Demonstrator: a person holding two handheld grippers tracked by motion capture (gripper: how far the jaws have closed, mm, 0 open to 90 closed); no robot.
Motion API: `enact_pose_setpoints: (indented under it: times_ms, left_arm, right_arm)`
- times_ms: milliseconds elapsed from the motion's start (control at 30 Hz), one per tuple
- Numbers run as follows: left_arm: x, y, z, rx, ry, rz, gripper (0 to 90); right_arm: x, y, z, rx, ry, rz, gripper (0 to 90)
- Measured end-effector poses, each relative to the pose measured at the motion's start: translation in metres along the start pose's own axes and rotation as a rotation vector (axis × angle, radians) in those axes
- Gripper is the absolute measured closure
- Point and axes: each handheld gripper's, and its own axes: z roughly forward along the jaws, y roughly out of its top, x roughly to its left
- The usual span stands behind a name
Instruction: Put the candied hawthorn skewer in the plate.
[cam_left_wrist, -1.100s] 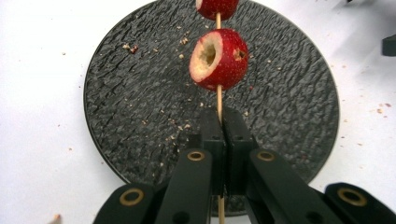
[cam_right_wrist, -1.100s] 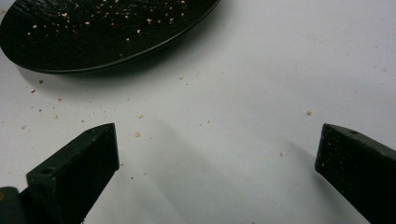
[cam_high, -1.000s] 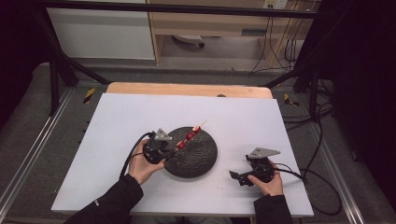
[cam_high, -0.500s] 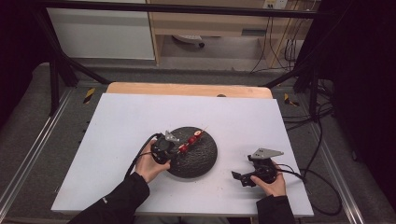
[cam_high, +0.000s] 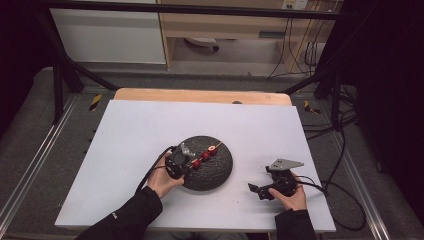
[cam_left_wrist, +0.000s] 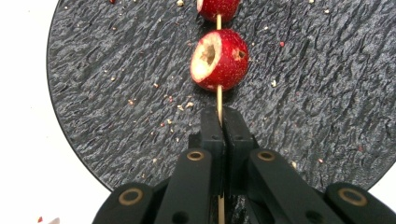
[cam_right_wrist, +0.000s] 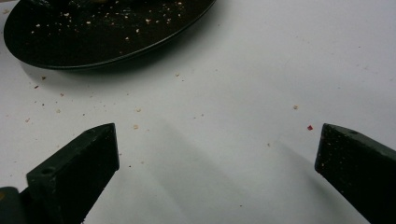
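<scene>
A thin wooden skewer (cam_left_wrist: 219, 100) threaded with red hollowed fruits (cam_left_wrist: 220, 59) lies over a round black textured plate (cam_high: 220, 172). My left gripper (cam_left_wrist: 219, 122) is shut on the skewer's near end, with the closest fruit just beyond its tips. In the high view the left gripper (cam_high: 184, 159) sits at the plate's left edge and the skewer (cam_high: 206, 154) points away to the upper right. My right gripper (cam_high: 254, 189) rests on the white table to the right of the plate, its jaws wide apart with nothing between them; its fingers (cam_right_wrist: 81, 161) frame bare tabletop.
The white board (cam_high: 125, 135) covers most of the table, with a wooden strip (cam_high: 200, 95) along its far edge. Crumbs and red flecks (cam_right_wrist: 309, 127) are scattered near the plate (cam_right_wrist: 84, 42). Dark frame posts and cables surround the table.
My left gripper and the skewer have shifted slightly left and nearer over the plate, the hand turning a little. The right gripper has stayed put.
</scene>
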Motion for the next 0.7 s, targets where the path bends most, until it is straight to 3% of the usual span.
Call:
enact_pose_setpoints:
  times_ms: [200,333,600,700]
  left_arm:
    - [-0.001,-0.002,-0.004,-0.028,-0.011,0.005,84.1]
    - [0.001,-0.005,-0.012,-0.048,-0.029,-0.002,75.1]
    - [0.009,-0.018,-0.031,-0.107,-0.076,0.016,40.1]
    - [0.014,-0.025,-0.038,-0.131,-0.079,0.032,31.7]
  right_arm:
    - [0.0,0.0,-0.001,-0.002,-0.002,0.005,0.5]
    - [0.0,0.0,-0.001,-0.002,-0.004,0.014,0.5]
    - [0.0,0.0,-0.001,0.0,-0.005,0.018,0.5]
    - [0.0,0.0,-0.001,0.001,-0.004,0.018,0.5]
